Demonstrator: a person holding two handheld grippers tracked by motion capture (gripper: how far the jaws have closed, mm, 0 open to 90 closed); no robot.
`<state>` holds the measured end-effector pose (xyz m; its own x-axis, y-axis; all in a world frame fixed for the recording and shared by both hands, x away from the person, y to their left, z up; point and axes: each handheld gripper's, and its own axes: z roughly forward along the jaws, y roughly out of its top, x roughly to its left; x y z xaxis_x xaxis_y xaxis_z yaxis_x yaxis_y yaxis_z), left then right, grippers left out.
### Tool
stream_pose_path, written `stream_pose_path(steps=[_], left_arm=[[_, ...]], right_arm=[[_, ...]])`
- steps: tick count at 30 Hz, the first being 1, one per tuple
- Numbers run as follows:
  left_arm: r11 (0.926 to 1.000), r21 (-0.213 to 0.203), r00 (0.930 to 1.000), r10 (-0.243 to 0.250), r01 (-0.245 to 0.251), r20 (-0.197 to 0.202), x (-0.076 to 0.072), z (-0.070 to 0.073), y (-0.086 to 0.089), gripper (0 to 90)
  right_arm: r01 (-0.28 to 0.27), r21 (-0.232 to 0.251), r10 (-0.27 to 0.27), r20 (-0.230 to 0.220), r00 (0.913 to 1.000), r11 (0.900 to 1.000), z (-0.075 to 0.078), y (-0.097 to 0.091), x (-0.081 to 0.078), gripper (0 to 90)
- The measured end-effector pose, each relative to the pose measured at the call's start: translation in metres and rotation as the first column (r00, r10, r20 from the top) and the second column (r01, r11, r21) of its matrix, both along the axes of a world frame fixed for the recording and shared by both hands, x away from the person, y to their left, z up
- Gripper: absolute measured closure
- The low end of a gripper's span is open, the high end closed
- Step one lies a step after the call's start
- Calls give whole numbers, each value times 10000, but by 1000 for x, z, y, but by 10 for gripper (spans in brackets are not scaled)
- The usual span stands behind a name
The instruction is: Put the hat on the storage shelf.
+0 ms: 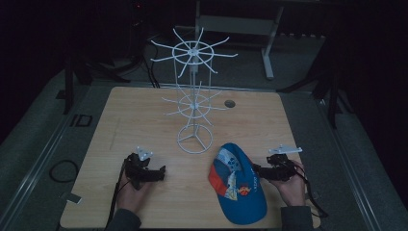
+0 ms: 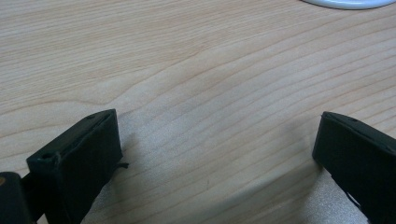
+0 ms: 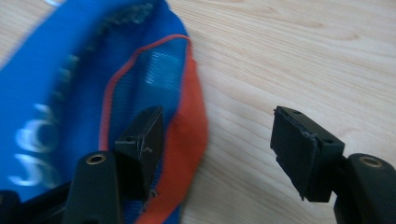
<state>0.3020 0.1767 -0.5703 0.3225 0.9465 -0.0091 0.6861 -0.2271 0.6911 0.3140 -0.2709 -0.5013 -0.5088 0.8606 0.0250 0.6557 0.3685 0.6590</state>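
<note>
Showing blue cap [image 1: 238, 185] — lettering blurred, unreadable

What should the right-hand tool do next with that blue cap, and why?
Probably ease the right tool a little further onto the blue cap's edge and close. In the right gripper view its jaws stand open, one over the orange rim, the other over bare table, so nothing is gripped yet. The white wire rack stands behind, likely where the cap goes.

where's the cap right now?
The cap lies on the table, front right in the high view, just left of the right gripper and right of the white wire rack's base.
</note>
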Motion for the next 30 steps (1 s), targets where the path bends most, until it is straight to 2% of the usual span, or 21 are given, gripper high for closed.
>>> stream_pose_path(steps=[1,7,10,11,15,19,23,30], left_arm=[[10000,0,10000,5,-5,0,0,0,0,14],[10000,-6,10000,9,-9,1,0,0,0,14],[10000,-3,10000,14,-14,0,0,0,0,14],[10000,-4,10000,13,-13,0,0,0,0,14],[10000,1,10000,27,-27,-6,0,0,0,14],[10000,-20,10000,52,-52,4,0,0,-1,14],[10000,-15,10000,50,-50,7,0,0,-1,14],[10000,-11,10000,52,-52,4,0,0,-1,14]], right_arm=[[-206,-67,206,36,9998,9998,6,6,0,337],[-314,67,314,31,9995,9995,17,10,3,333],[-383,273,386,-93,9992,9989,22,11,5,333],[-439,440,451,-276,9986,9981,25,11,6,333],[-504,497,521,-340,9981,9975,30,13,6,333],[-609,509,618,-152,9980,9968,38,17,7,332],[-650,929,652,3,9979,9936,45,18,7,332],[-1047,685,1055,-77,9944,9921,47,33,11,308]])
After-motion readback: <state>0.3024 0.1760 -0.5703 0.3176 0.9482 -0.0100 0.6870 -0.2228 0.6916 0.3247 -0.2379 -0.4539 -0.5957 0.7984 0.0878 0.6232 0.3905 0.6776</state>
